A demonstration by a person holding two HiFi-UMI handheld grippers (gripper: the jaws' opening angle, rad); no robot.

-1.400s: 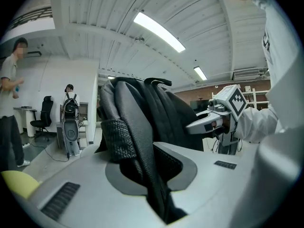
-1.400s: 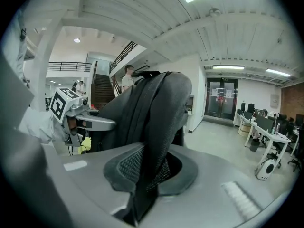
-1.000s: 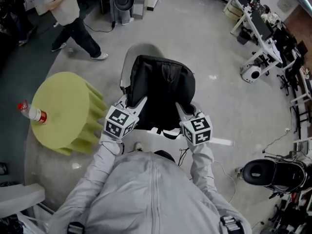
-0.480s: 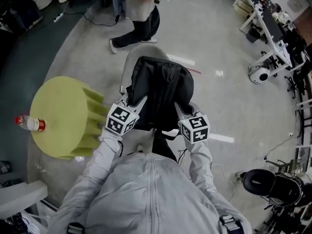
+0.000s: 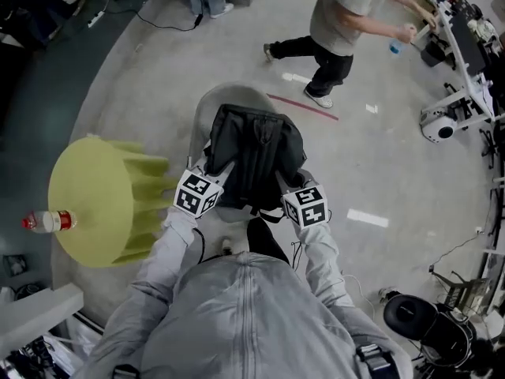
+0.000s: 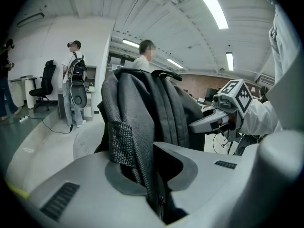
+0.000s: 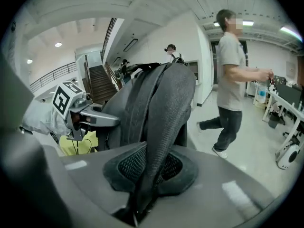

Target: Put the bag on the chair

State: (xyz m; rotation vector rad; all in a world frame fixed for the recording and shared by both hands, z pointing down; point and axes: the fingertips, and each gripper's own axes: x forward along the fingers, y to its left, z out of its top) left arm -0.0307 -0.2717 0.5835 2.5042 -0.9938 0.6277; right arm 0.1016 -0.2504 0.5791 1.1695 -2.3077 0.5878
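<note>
Taking the bag [image 5: 256, 152] as my dial centre in the head view, I see the yellow ribbed table [image 5: 91, 200] crowding 9 o'clock, a bottle [image 5: 46, 221] at its outer edge. The pale chair [image 5: 227, 98] rims 12. A person [image 5: 347, 18] walks at 1. Bare floor [image 5: 379, 172] lies open from 2 to 4; a black seat [image 5: 414, 316] blocks 5.

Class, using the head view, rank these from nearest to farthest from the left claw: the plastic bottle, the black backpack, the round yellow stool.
1. Black backpack: clamped in the left claw, directly ahead of it.
2. Round yellow stool: off to the claw's left.
3. Plastic bottle: on the stool's far left edge, beyond most of the stool top.
</note>
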